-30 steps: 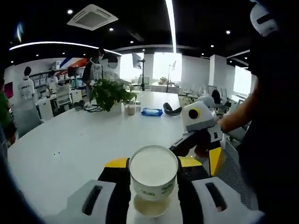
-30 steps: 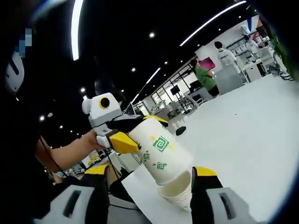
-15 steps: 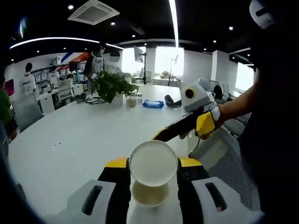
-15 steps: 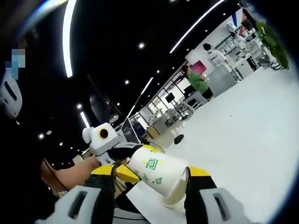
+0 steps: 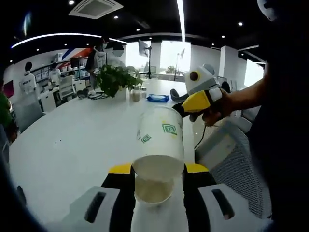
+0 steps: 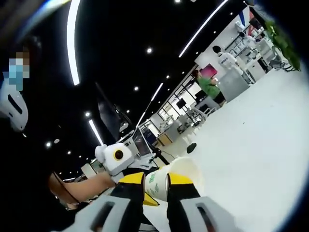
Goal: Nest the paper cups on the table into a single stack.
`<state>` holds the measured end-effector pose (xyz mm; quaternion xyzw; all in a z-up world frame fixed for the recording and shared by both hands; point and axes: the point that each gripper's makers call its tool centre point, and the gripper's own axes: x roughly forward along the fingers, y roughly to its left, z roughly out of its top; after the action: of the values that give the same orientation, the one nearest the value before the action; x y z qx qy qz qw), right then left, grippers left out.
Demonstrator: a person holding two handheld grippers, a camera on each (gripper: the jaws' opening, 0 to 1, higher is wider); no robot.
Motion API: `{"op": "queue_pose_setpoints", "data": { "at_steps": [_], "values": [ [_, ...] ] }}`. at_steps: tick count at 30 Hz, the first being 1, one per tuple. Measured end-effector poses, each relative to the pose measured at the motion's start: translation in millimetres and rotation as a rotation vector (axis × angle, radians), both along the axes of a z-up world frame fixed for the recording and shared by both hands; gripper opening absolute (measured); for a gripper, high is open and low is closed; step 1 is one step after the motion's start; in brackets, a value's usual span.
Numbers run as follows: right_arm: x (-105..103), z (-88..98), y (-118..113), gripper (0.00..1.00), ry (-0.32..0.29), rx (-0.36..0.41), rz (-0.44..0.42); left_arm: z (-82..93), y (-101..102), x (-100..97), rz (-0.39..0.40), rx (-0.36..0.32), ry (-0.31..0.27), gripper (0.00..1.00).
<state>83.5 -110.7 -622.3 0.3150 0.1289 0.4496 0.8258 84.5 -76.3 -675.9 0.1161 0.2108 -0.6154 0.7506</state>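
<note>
Right gripper (image 6: 155, 186), now clamped on upper cup (image 5: 161, 131), has lifted it clear; left gripper (image 5: 158, 180) still grips lower cup (image 5: 153, 186).

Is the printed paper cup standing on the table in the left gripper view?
No. The printed paper cup hangs above the plain cup, off the white table.

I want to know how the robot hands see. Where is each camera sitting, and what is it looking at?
Left gripper view: rides on the left claw, looking across the white table; a paper cup sits between its jaws, and the person's hand shows.
Right gripper view: rides on the right claw, tilted toward the ceiling; a hand shows.
Both share the upper cup and each other's claw.
</note>
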Motion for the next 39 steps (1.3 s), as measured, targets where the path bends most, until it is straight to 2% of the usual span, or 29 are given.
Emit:
{"op": "queue_pose_setpoints", "data": {
  "at_steps": [6,11,14,15,18,21,25,33,39],
  "values": [
    [-2,-0.1,4,0.0,-0.034,-0.043,0.014,-8.3,3,-1.8,-0.001,0.017,0.009,0.36],
    [-4,-0.6,5,0.0,-0.033,-0.043,0.025,-10.5,5,-1.7,0.008,0.022,0.019,0.34],
    [-6,0.6,6,0.0,-0.036,-0.051,0.03,-9.4,9,2.3,0.036,0.014,0.035,0.11],
    [-5,-0.3,6,0.0,-0.045,-0.068,0.028,-6.3,8,3.2,0.05,-0.014,0.049,0.11],
    [-6,-0.9,8,0.0,-0.047,-0.085,0.039,-6.7,7,5.9,0.071,-0.016,0.041,0.26],
    [-6,-1.5,11,0.0,-0.058,-0.111,0.044,-9.8,11,9.2,0.079,-0.001,0.019,0.27],
    [-6,0.1,13,0.0,-0.074,-0.135,0.05,-8.0,15,14.9,0.106,-0.009,-0.011,0.41],
    [-5,-2.0,15,0.0,-0.096,-0.195,0.064,-2.6,25,14.8,0.139,-0.013,-0.027,0.5],
    [-4,-13.6,18,0.0,-0.119,-0.303,0.098,-5.2,33,11.2,0.152,0.0,-0.033,0.55]
  ]
}}
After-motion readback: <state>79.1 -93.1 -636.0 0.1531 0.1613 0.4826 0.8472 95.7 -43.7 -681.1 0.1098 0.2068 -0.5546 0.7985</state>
